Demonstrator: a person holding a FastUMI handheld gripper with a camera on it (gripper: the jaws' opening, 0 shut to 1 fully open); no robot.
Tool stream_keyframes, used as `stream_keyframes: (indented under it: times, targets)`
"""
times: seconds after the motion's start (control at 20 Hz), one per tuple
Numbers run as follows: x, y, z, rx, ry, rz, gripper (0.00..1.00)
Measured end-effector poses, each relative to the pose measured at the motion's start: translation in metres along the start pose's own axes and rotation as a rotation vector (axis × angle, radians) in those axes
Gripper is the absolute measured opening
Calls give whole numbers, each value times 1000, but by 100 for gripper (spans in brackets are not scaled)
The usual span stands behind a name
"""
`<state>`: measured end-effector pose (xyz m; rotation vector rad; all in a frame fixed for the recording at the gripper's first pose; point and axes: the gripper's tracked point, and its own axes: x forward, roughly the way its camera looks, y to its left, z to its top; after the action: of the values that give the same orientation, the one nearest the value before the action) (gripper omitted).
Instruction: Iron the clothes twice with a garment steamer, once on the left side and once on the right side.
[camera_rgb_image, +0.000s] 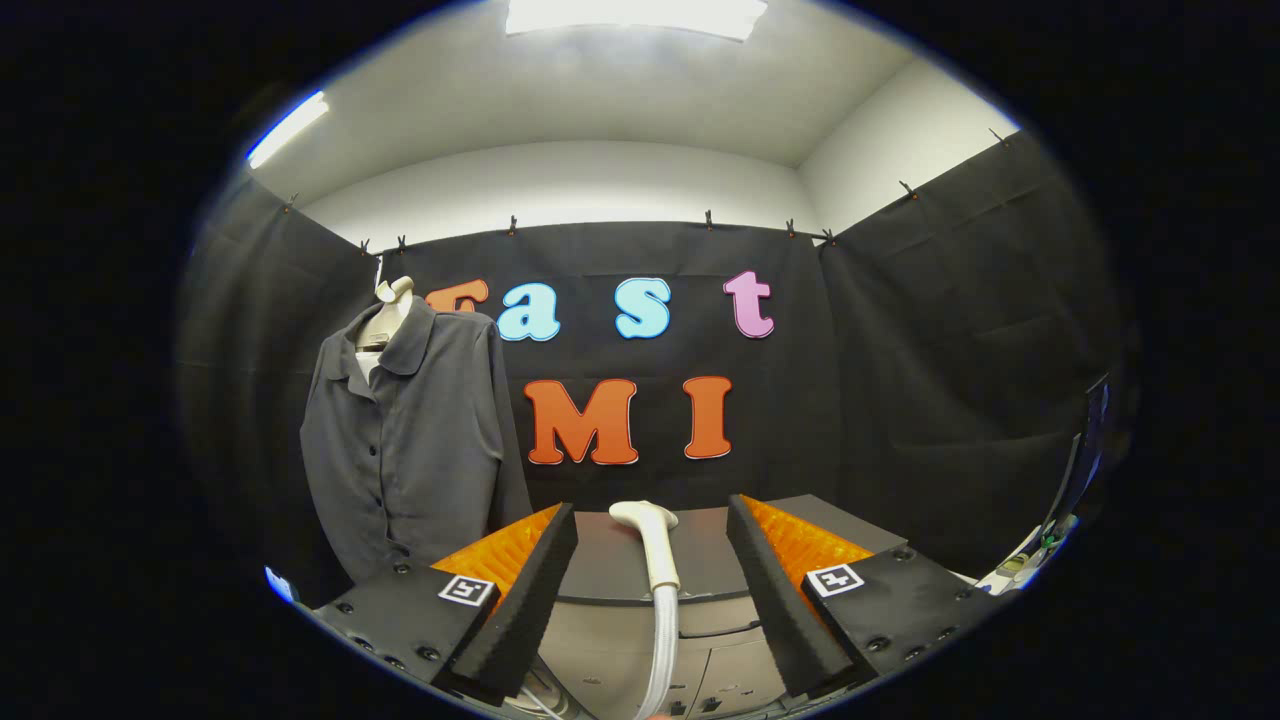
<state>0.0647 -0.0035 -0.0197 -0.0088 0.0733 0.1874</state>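
Grippers: one gripper (650, 580), spread wide, nothing between its parts but air and the steamer beyond.
Fingers: two fingers (520, 600), each faced with black foam and backed in orange.
Square markers: two, one on each finger base.
Garment steamers: one steamer head (648, 540), cream-white, standing upright just ahead of the fingers, between them.
Hoses: one ribbed hose (662, 650) running down from the steamer head.
Shirts: one dark grey shirt (410, 440), buttoned.
Mannequins: one mannequin (385, 315), wearing the shirt.
Shirt buttons: perhaps four, too small to count surely.
Ceiling lights: two.
Tables: one grey table (700, 560).
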Motion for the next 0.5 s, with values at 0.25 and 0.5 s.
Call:
stream_keyframes:
  times: [0.25, 0.5]
  targets:
    - [51, -15, 14, -16, 12, 16, 98]
    - [130, -29, -2, -6, 117, 16, 98]
